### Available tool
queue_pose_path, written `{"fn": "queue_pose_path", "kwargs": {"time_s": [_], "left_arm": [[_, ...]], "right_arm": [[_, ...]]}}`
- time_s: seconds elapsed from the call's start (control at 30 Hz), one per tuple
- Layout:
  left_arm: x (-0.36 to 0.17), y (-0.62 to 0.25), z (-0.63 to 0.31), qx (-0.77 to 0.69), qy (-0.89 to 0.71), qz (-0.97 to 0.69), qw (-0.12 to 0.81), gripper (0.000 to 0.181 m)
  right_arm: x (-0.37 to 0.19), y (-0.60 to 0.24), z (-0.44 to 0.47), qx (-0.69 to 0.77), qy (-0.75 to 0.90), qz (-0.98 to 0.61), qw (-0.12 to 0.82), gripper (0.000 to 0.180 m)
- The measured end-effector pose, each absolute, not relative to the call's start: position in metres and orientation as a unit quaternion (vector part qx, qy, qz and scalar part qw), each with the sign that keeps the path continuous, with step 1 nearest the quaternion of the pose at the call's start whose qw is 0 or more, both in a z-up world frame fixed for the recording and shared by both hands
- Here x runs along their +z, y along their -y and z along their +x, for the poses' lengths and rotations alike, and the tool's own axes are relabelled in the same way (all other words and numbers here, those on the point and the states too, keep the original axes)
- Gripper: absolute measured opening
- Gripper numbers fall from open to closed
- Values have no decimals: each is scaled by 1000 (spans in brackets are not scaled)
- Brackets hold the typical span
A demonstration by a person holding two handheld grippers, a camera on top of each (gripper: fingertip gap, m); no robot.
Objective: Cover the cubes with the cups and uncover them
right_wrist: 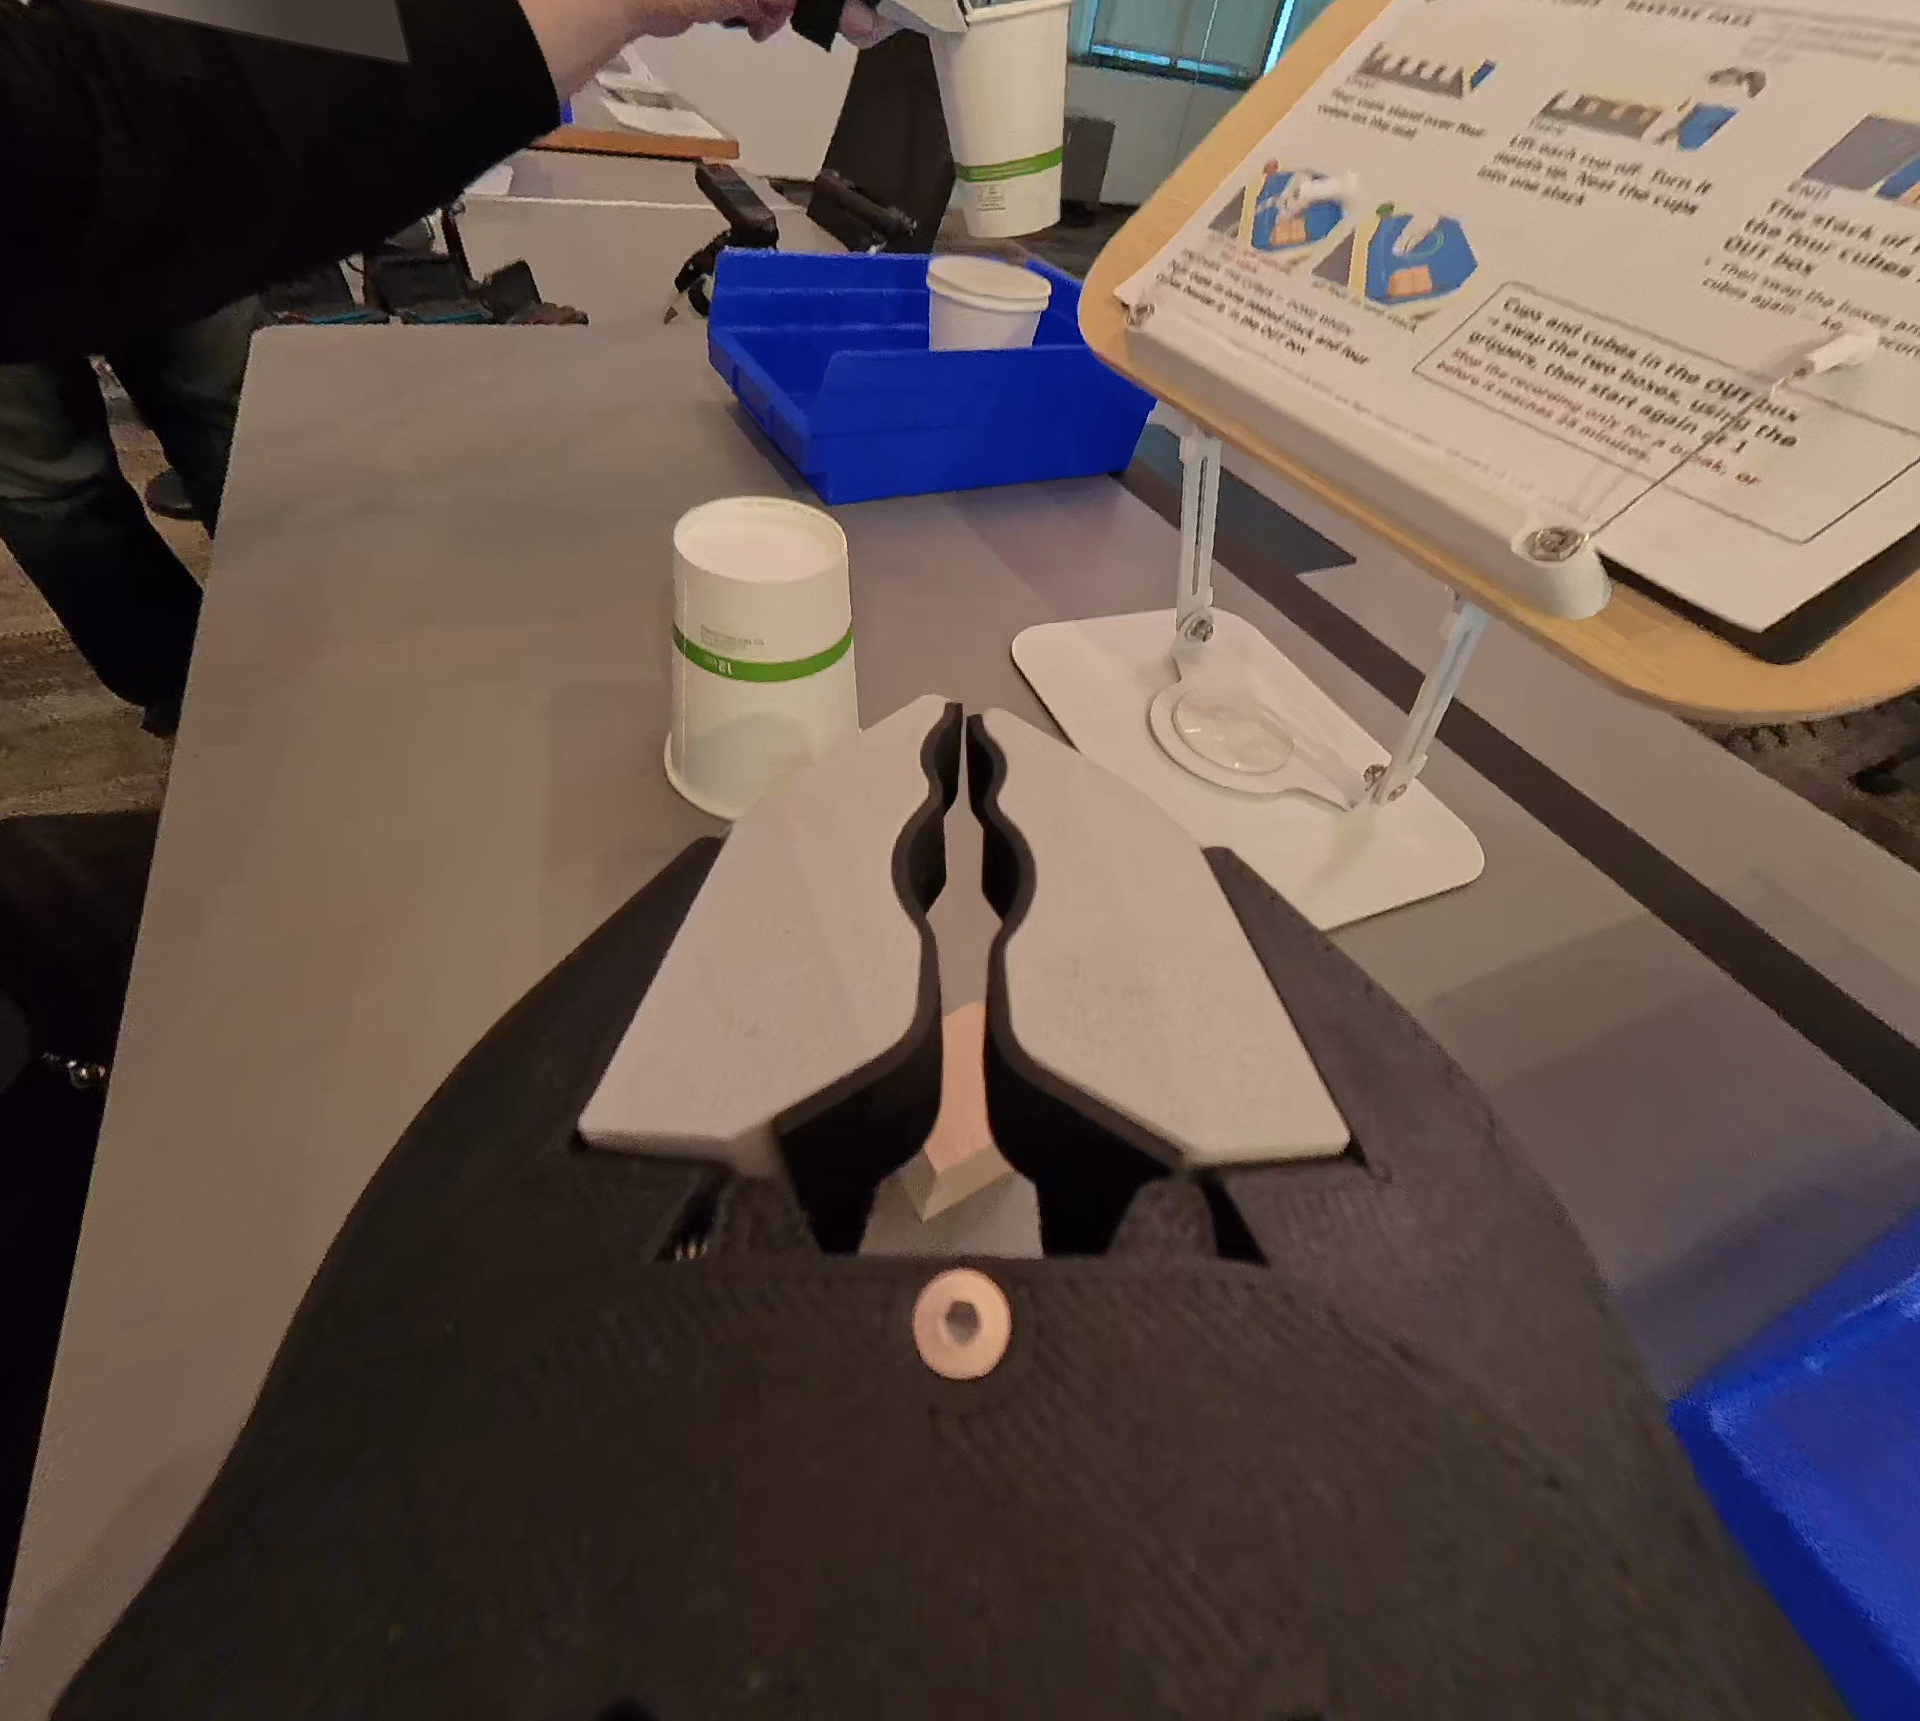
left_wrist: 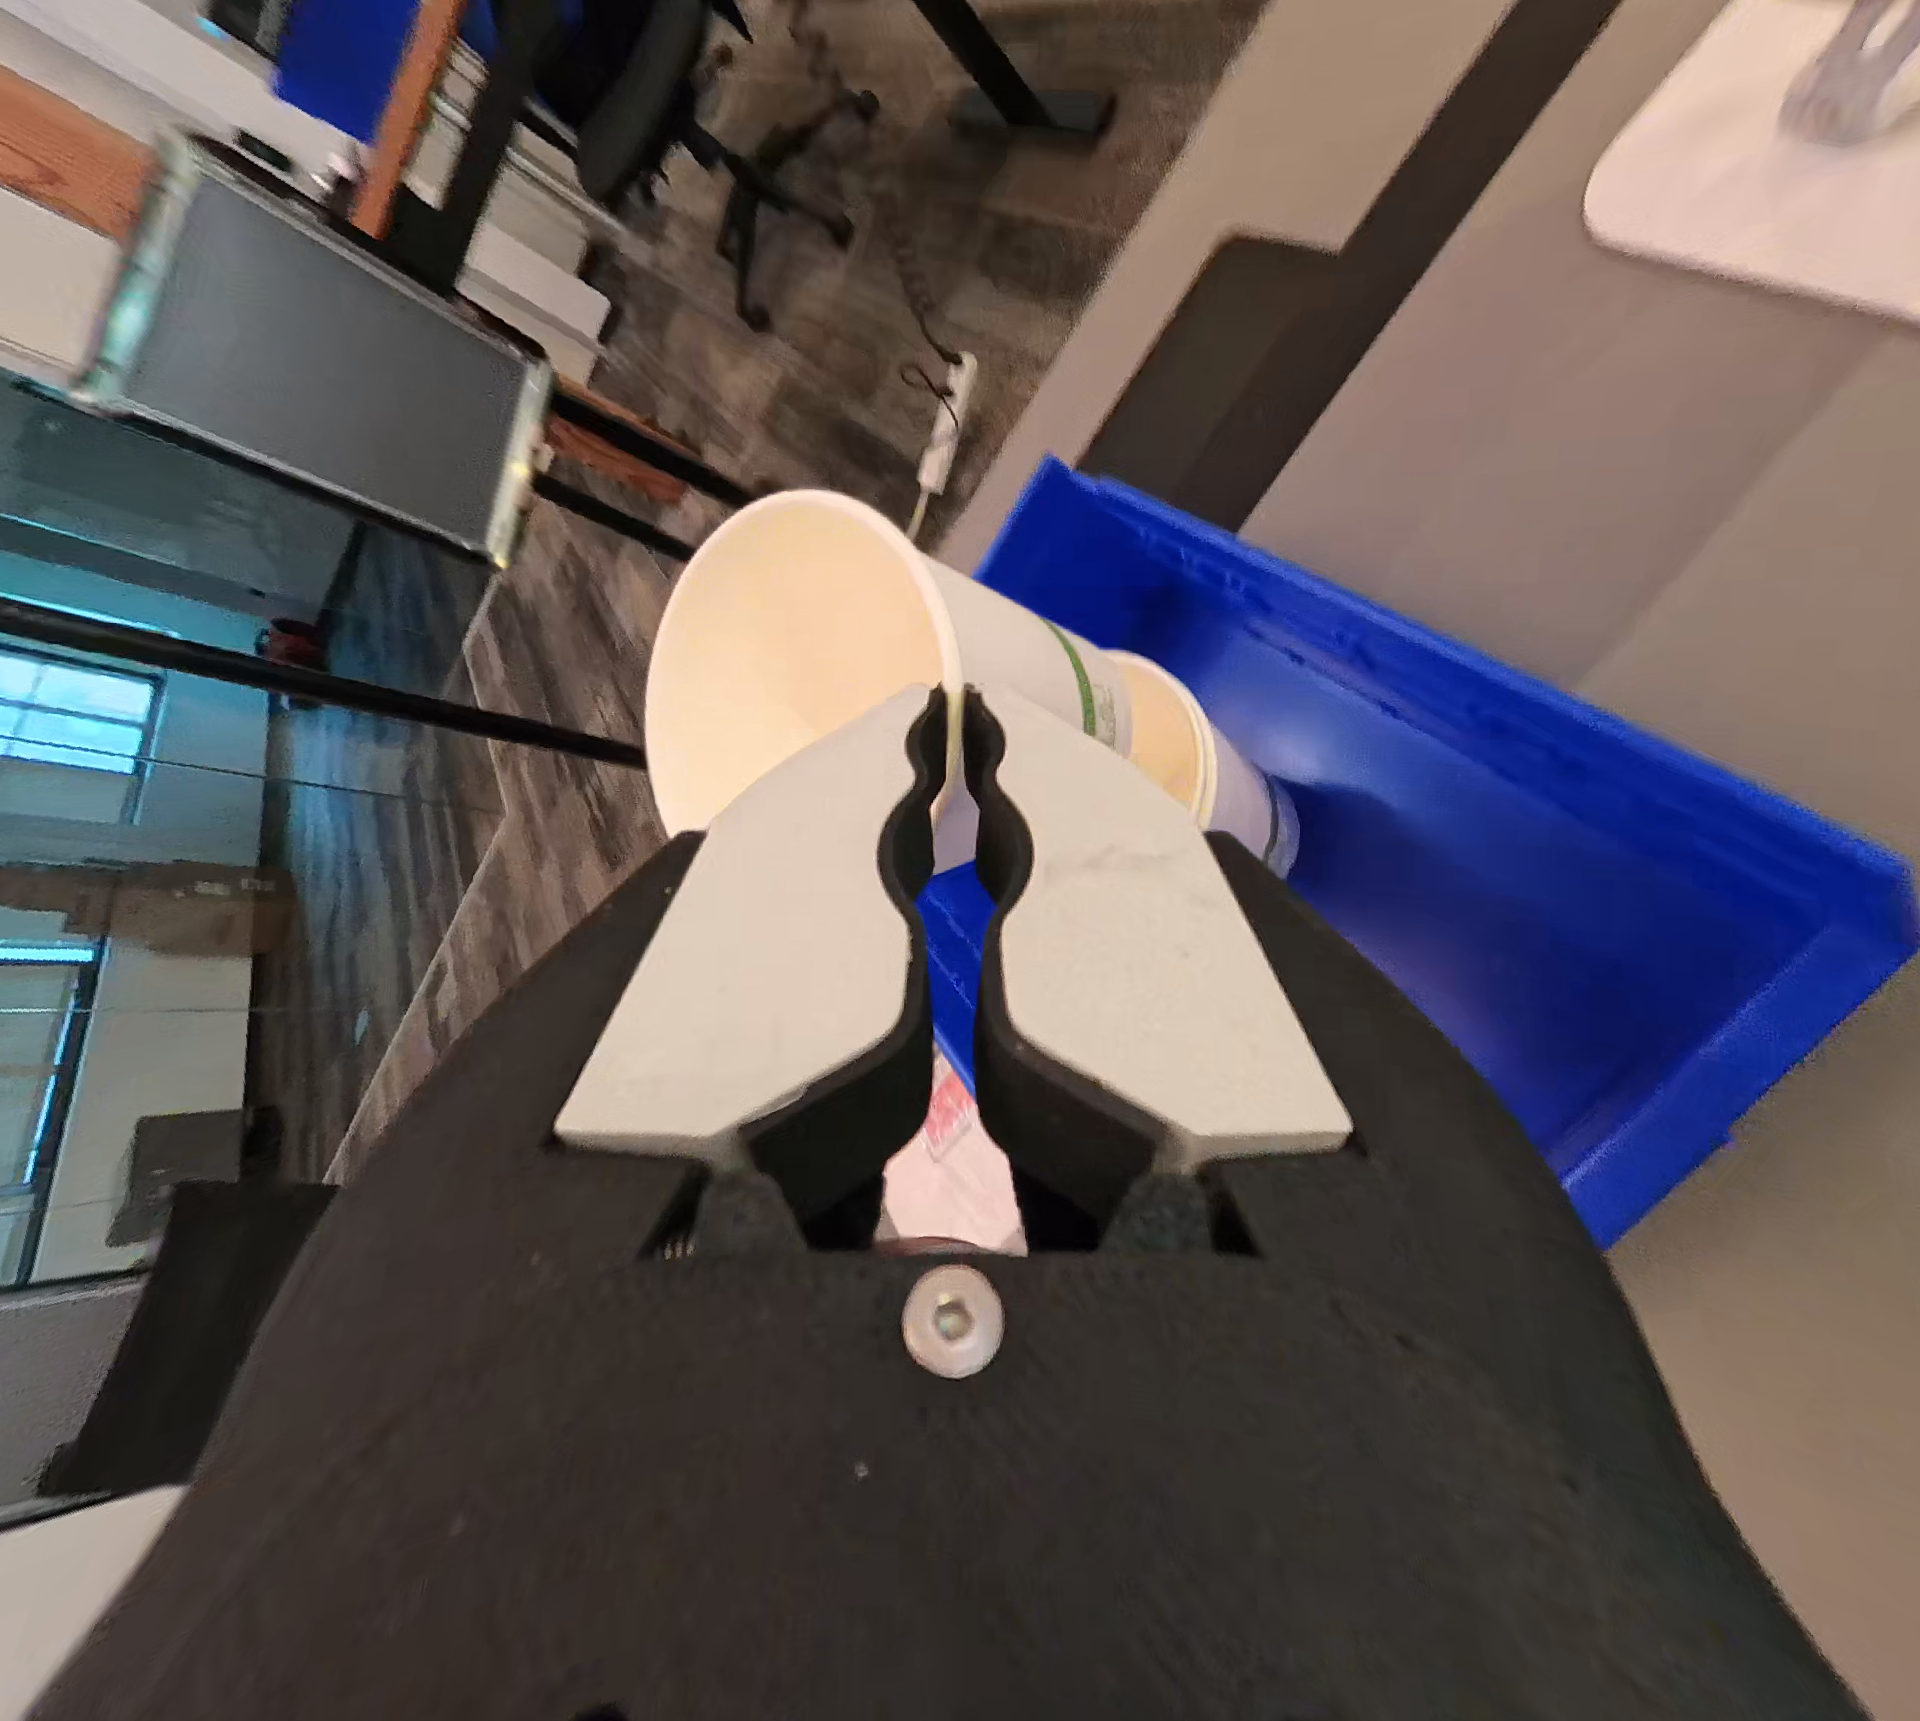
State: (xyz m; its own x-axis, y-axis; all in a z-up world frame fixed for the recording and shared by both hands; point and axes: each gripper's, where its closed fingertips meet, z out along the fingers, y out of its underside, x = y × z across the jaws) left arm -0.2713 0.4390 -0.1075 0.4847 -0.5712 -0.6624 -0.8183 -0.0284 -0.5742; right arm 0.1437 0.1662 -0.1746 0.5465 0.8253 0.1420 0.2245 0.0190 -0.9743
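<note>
My left gripper (left_wrist: 956, 695) is shut on the rim of a white paper cup (left_wrist: 800, 632) with a green band, holding it in the air above the blue bin (left_wrist: 1558, 840). More cups (left_wrist: 1174, 736) stand nested in that bin. In the right wrist view the left gripper (right_wrist: 961, 9) holds this cup (right_wrist: 1008, 113) mouth up over the bin (right_wrist: 935, 414) and its cups (right_wrist: 985, 305). My right gripper (right_wrist: 961, 715) is shut and empty, low over the table. A wooden cube (right_wrist: 961, 1141) shows on the table through the gap between its fingers. An upside-down cup (right_wrist: 764, 653) stands just beyond its tips.
A tilted wooden board with an instruction sheet (right_wrist: 1558, 217) on a white stand base (right_wrist: 1247, 757) takes up the table's right side. A second blue bin (right_wrist: 1818, 1463) is at the lower right. A person's black sleeve (right_wrist: 312, 113) reaches over the grey table (right_wrist: 416, 632).
</note>
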Motion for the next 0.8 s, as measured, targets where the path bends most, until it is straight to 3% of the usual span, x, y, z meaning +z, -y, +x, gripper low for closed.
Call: {"fn": "queue_pose_path", "kwargs": {"time_s": [0.33, 0.8], "left_arm": [[-5, -327, -193, -68, -417, -601, 678, 3], [-20, -198, -48, -354, -412, -456, 705, 2]], "right_arm": [[-126, -170, 101, 322, 375, -599, 630, 41], [-71, -206, 53, 545, 254, -532, 596, 114]]}}
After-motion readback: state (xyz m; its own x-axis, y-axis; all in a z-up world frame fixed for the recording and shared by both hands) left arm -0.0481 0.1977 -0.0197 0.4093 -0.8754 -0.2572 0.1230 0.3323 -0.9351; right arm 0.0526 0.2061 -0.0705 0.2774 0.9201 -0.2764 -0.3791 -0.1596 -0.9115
